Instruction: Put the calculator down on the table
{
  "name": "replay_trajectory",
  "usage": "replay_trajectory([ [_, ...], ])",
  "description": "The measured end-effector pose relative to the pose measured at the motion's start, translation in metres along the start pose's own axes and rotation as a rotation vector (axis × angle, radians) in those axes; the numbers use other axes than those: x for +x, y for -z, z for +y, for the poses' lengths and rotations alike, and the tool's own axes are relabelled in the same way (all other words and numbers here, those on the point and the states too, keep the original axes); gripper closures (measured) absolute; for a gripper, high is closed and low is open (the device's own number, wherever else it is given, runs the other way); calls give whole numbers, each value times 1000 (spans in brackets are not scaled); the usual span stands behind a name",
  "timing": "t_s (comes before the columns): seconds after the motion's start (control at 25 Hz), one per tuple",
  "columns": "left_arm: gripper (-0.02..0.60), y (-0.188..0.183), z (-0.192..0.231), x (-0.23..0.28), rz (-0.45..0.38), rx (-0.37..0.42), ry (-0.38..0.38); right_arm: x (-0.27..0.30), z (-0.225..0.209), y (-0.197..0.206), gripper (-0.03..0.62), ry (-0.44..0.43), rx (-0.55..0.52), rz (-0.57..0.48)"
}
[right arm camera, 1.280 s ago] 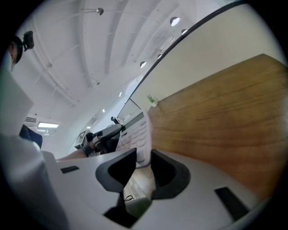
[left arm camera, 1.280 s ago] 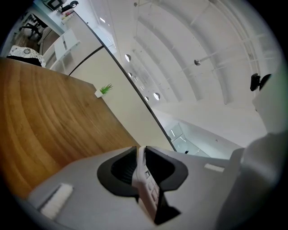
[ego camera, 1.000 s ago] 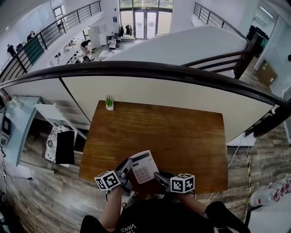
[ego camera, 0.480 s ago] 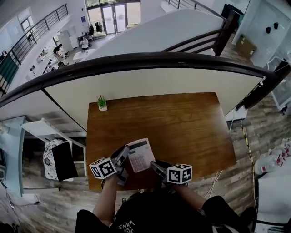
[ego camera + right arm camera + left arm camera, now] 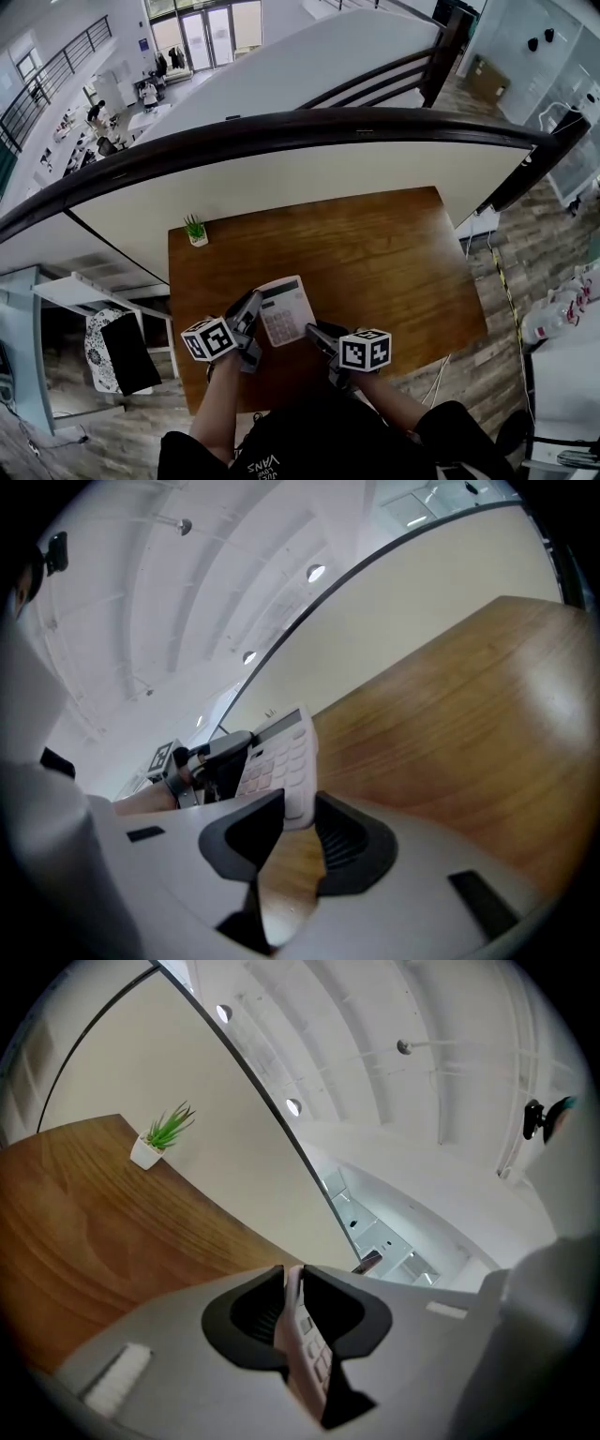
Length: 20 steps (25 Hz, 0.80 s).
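Observation:
A white calculator (image 5: 284, 309) hangs tilted over the near left part of the brown wooden table (image 5: 394, 262). My left gripper (image 5: 249, 323) is shut on its left edge; in the left gripper view the calculator (image 5: 302, 1335) stands edge-on between the jaws of my left gripper (image 5: 292, 1288). My right gripper (image 5: 316, 336) grips its near right corner. In the right gripper view the calculator (image 5: 281, 757) shows its keys, its corner pinched by my right gripper (image 5: 300, 810), and the left gripper (image 5: 211, 757) holds the far side.
A small potted plant (image 5: 195, 230) stands at the table's far left corner, also seen as the plant (image 5: 161, 1136). A cream panel with a dark handrail (image 5: 281, 141) runs along the far edge. A chair (image 5: 117, 349) stands left of the table.
Both grippers and the calculator have moved from the table's near edge farther in over the wood, toward the left. The grip on both sides looks unchanged.

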State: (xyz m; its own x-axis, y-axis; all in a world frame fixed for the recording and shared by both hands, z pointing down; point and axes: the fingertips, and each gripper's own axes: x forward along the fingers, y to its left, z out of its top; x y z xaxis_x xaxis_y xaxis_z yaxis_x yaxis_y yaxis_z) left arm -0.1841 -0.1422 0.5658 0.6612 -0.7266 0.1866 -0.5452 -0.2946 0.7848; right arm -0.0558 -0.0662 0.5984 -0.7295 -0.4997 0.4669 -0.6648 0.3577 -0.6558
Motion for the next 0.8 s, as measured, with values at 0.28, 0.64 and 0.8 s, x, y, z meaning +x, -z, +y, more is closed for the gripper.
replay_trajectory([
  [0.28,522,-22,26,35,-6,11,-24,29,-20,-30,485,8,-13,27],
  [0.64,522,-42,51,77,13,40,-34,59,-46,-59,485,23,-52,61],
  [0.8,522,-48,63,93,34,55,-43,71,-54,-65,485,38,-94,83],
])
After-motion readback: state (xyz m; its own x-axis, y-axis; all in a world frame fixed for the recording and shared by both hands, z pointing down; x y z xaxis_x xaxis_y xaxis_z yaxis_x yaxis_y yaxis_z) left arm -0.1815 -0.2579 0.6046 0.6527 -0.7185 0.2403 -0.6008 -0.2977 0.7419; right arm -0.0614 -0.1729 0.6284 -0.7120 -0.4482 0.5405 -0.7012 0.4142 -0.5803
